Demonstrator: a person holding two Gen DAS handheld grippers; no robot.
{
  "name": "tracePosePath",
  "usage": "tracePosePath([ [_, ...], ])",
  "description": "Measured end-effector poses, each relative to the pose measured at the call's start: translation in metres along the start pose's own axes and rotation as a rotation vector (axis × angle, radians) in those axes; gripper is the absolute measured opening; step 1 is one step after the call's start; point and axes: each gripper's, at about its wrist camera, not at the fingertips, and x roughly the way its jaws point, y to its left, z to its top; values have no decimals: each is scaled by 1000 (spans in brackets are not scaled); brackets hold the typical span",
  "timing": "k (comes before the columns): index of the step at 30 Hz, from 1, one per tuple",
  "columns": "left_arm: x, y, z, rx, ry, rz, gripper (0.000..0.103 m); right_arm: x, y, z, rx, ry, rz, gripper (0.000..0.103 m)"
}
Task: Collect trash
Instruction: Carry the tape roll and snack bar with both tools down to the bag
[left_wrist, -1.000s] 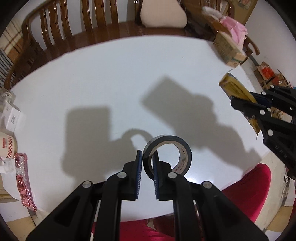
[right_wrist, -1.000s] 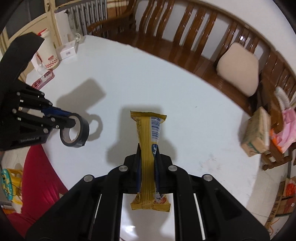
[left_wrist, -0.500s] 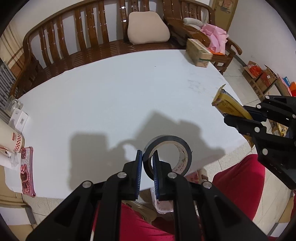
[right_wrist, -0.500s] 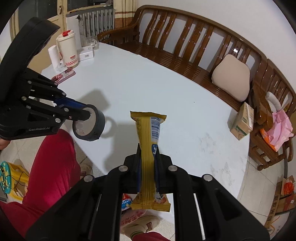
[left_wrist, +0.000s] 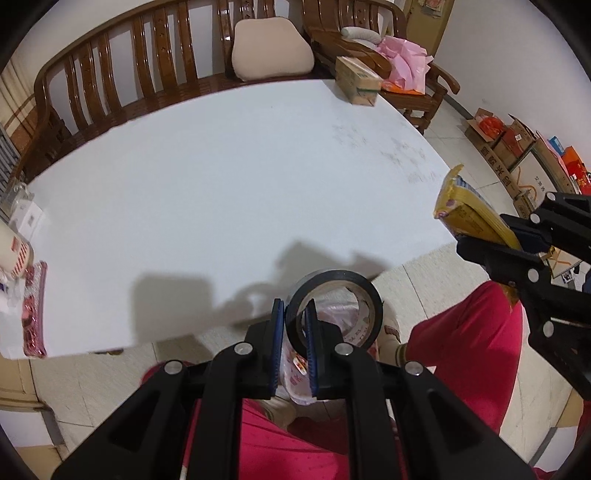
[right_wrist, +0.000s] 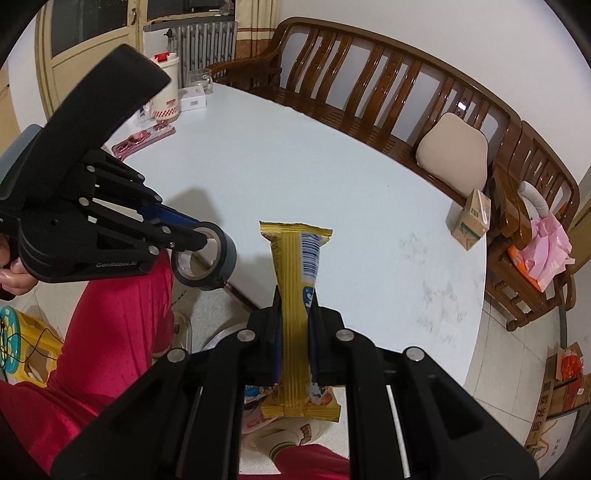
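Both of my tools are loaded: my left tool (left_wrist: 293, 325) is clamped on the wall of a black tape roll (left_wrist: 334, 306), one finger inside the ring and one outside, and my right tool (right_wrist: 293, 317) is closed tight on a yellow snack wrapper (right_wrist: 295, 295) that stands up between the fingers. Tape and wrapper both hang off the near edge of the white table (left_wrist: 221, 177), over the tiled floor (left_wrist: 424, 280) and my red trousers (left_wrist: 469, 343).

At the table's far right corner stands a small drink carton (right_wrist: 471, 219). At its left end sit a white jug with red trim (right_wrist: 166, 96), a glass mug (right_wrist: 199, 79), a small white box (right_wrist: 192, 101) and a pink glittery case (right_wrist: 144, 140). A wooden bench (left_wrist: 129, 81) runs just beside the far edge, with a beige cushion (left_wrist: 271, 50) on it; a wooden armchair (left_wrist: 406, 74) beside it holds pink plastic bags (left_wrist: 404, 64). Cardboard boxes (left_wrist: 509, 147) line the wall to the right.

Below the left tool, near my legs, lies a clear plastic bag (left_wrist: 295, 373).
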Motion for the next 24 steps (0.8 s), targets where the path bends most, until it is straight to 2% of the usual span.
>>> tracePosePath([
  [11, 36, -14, -49, -16, 64, -33, 12, 7, 28, -44, 12, 44, 25, 11],
  [24, 95, -29, -97, -26, 137, -35, 12, 53, 52, -95, 59, 128, 84, 11],
])
